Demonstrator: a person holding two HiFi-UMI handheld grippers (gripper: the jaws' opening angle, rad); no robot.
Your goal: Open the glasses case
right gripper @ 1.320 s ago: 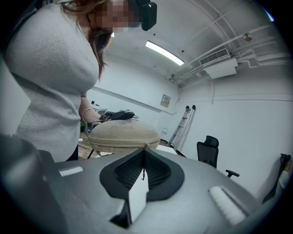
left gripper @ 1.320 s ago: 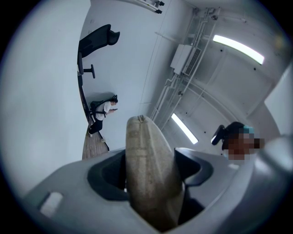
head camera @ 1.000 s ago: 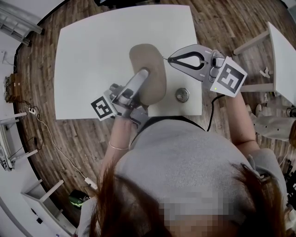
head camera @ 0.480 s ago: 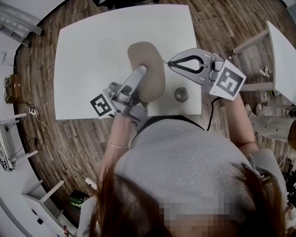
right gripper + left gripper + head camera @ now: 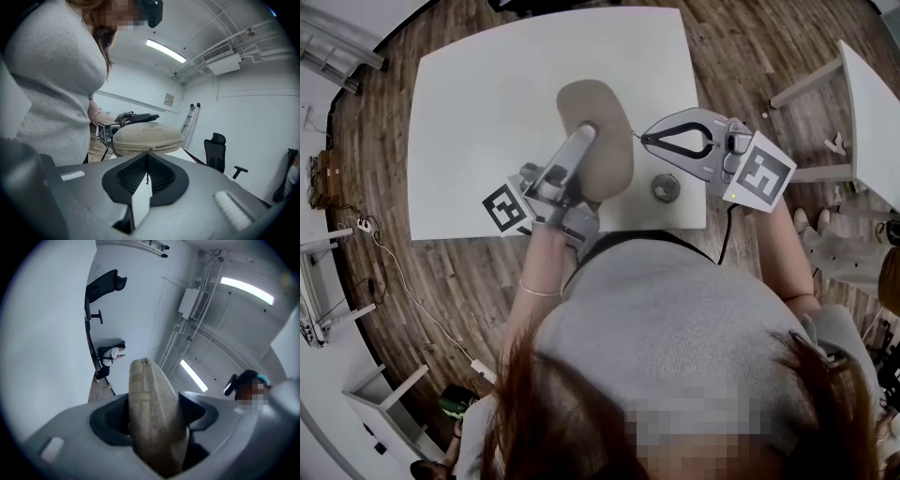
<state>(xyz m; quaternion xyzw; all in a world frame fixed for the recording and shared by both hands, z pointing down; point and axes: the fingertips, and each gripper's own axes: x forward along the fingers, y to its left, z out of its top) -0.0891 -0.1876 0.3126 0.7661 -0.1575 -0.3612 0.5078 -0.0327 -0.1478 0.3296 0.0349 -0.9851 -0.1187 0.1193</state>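
Clamping beige oval fabric-covered glasses case [image 5: 602,105] edge-on in left gripper [image 5: 585,134]; right gripper [image 5: 645,139] is pinching its thin dark zip-pull cord [image 5: 147,178], jaws together.

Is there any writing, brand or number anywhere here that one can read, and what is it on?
Brand mark embossed on the glasses case: too blurred to read.
Sign on the far wall: too small to read.
Marker cube: black square pattern, no words.
Nothing legible.
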